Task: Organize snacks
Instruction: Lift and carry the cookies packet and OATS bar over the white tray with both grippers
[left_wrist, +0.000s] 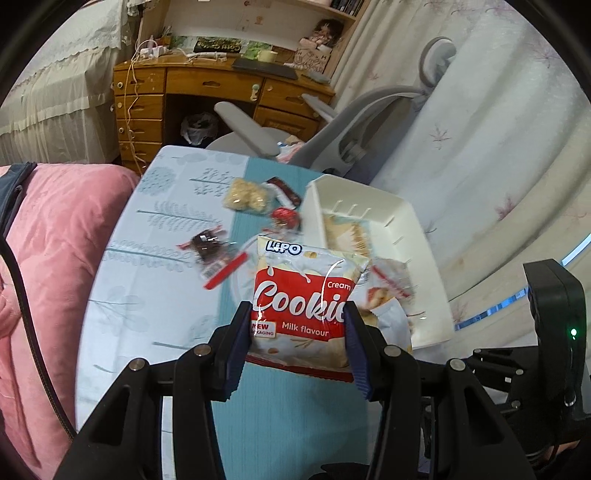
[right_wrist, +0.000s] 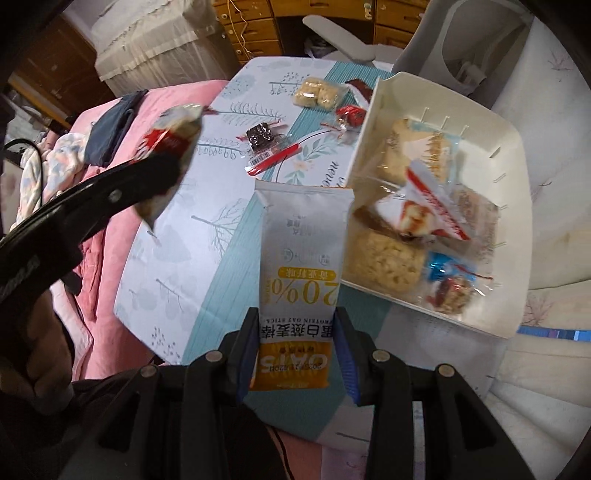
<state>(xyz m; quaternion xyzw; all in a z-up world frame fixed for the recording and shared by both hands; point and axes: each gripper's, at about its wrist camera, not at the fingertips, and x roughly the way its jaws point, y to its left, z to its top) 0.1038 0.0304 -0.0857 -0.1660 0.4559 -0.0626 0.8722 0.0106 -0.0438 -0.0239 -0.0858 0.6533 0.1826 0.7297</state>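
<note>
**Left wrist and right wrist: both grippers clamped on snack packs above the table**

Left wrist view, largest first. The table (left_wrist: 155, 236) has a pale leaf-print cloth with a teal strip down its middle. A pink blanket (left_wrist: 55, 277) lies along its left edge. A grey chair (left_wrist: 332, 122) stands past the far edge, with a wooden desk (left_wrist: 207, 96) behind it.

The white bin (left_wrist: 406, 229) sits at the table's right edge, tilted in frame, wrapped snacks inside. In the right wrist view the bin (right_wrist: 509, 206) holds puffed rice cakes, a red-and-white pack and a blue-wrapped sweet, all touching.

The left gripper (left_wrist: 297, 325) is clamped on a cookie pack (left_wrist: 306, 291), red and white, held upright above the teal strip, near the bin's near-left corner. Pads press both side edges of the pack. In the right wrist view this gripper comes in from the left edge of frame with the pack seen end-on.

The right gripper (right_wrist: 297, 332) is clamped on an oat bar pack (right_wrist: 303, 258), grey-white with a yellow band, print upside down. It hangs over the table's near edge, just beside the bin's left wall.

Loose on the table, toward the far edge:
- a clear bag of pale puffed squares (left_wrist: 247, 195), near the far-right area
- a dark brown wrapper (left_wrist: 284, 190) just beside it, touching the bin's far corner
- a red round sweet (left_wrist: 284, 218) close to the bin's left wall
- a dark chocolate piece in clear wrap (left_wrist: 208, 243) mid-table, left of the teal strip
- a red stick pack (left_wrist: 225, 271) just beside the chocolate piece
</note>
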